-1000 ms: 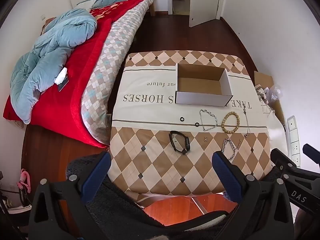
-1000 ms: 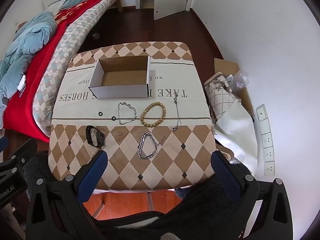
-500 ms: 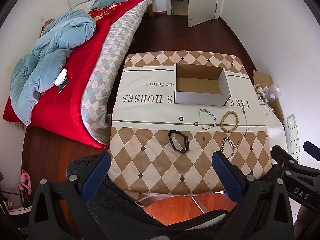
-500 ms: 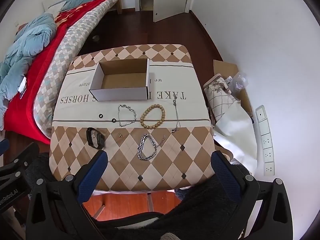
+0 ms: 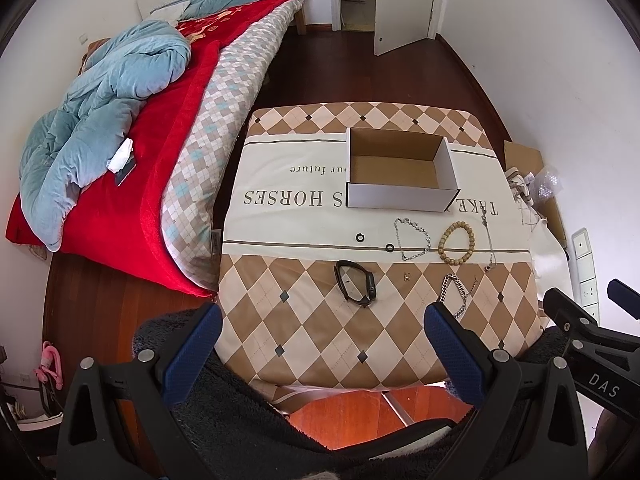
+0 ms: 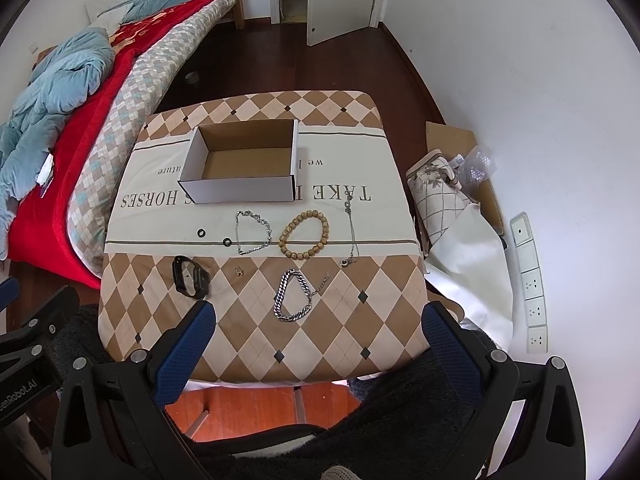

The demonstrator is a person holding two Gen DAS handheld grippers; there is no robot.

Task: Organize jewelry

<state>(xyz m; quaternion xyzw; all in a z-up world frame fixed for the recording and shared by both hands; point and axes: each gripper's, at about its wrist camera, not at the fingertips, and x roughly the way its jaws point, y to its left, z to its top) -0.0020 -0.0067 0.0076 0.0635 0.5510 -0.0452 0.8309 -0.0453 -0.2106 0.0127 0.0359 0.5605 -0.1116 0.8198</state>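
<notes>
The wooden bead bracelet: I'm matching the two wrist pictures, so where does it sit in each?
Left wrist view: the wooden bead bracelet lies right of centre, on the cloth's cream band, below the box's right corner.
Right wrist view: the bracelet lies near the centre, just below the box.
Shared landmark: the open cardboard box; in both views the bracelet lies on its near side, between two thin silver chains.

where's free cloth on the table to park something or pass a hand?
Free: the near checkered strip in front of the chunky chain bracelet and black band, and the cream patch left of the cardboard box. Crowded: the row between box and chain, with wooden bead bracelet, thin chains, small rings.
</notes>
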